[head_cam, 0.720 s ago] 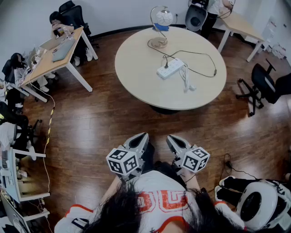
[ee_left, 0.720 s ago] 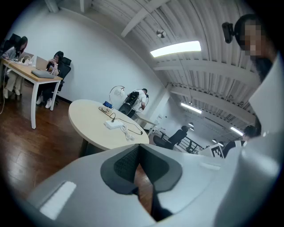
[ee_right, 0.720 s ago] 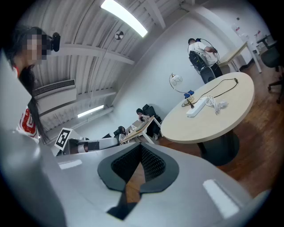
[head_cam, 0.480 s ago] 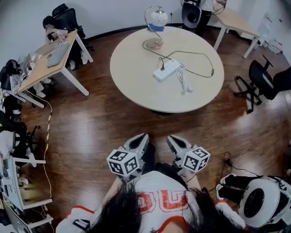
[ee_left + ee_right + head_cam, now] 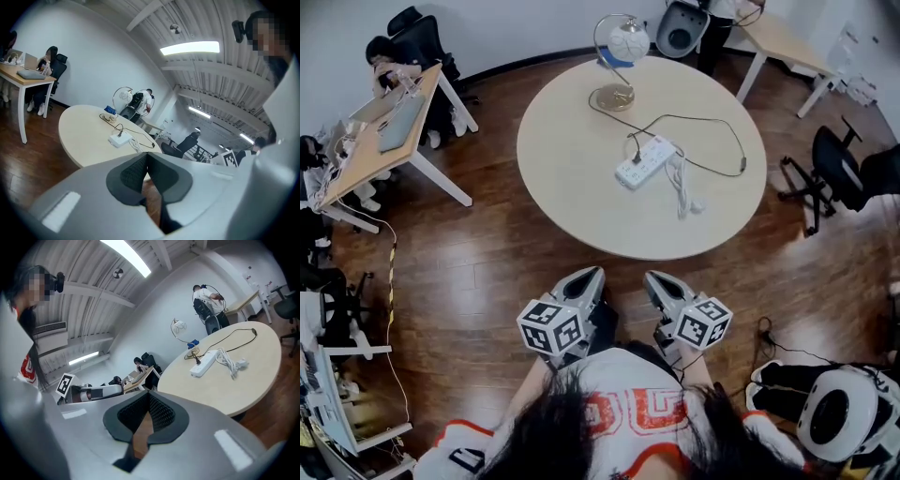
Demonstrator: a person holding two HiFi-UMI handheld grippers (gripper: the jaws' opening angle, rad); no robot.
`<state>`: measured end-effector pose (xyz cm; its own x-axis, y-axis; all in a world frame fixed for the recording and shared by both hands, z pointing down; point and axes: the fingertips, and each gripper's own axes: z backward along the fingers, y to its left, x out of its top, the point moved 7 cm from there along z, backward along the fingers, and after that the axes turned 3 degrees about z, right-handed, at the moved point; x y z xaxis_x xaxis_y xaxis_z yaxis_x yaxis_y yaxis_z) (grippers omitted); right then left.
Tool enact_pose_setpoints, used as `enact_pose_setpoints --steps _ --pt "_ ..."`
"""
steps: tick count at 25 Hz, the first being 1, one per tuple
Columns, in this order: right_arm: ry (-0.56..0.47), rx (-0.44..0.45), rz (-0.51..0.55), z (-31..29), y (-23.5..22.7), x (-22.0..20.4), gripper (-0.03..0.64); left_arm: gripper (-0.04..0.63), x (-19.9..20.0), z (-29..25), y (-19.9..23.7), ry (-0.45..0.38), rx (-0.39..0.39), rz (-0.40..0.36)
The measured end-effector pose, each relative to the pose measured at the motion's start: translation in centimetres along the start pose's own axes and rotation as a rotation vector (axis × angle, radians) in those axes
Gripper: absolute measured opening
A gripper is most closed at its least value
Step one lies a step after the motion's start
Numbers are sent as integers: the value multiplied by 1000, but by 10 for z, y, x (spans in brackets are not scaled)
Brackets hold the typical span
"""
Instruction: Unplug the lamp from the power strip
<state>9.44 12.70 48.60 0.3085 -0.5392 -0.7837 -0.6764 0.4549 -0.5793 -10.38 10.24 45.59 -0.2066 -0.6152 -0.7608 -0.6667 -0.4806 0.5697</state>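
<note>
At the far left stands one side table (image 5: 366, 159) with a laptop (image 5: 397, 122) on it and a person (image 5: 386, 58) seated at its far end. The one round table (image 5: 572, 178) fills the middle of the head view. On it, at the far edge, stands the single lamp (image 5: 613, 97), a curved arm over a round base. One black cord (image 5: 712, 117) runs from that base, loops out towards the table's right edge and comes back to one black plug (image 5: 635, 156), which sits in the left end of the one white power strip (image 5: 649, 161). The strip lies near the table's middle, just right of the lamp and nearer the person. Touching its right end is its own white cord (image 5: 682, 178), bundled, so two cords lie on the table. One black chair (image 5: 844, 173) stands to the right of the table, and a third table (image 5: 783, 39) is at the upper right.

Two tongs are held low over the wooden floor (image 5: 487, 253), well short of the round table and apart from everything on it. The left tongs (image 5: 589, 276) have their jaws together with nothing between them. The right tongs (image 5: 654, 279), just beside them, are likewise closed and empty.
</note>
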Motion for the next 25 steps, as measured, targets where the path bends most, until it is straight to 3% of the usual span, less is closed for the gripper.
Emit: enact_pose_setpoints --steps 11,17,20,25 --pt "-30 -88 24 -73 -12 52 1 0 76 -57 68 5 -88 0" --pt "-30 -181 -9 -66 -22 55 2 0 91 -89 67 54 -216 55" --pt "-27 -213 -23 -57 -29 55 2 0 93 -103 62 77 -233 9" --pt "-13 -221 -32 -52 -41 60 2 0 91 -115 56 85 -227 32"
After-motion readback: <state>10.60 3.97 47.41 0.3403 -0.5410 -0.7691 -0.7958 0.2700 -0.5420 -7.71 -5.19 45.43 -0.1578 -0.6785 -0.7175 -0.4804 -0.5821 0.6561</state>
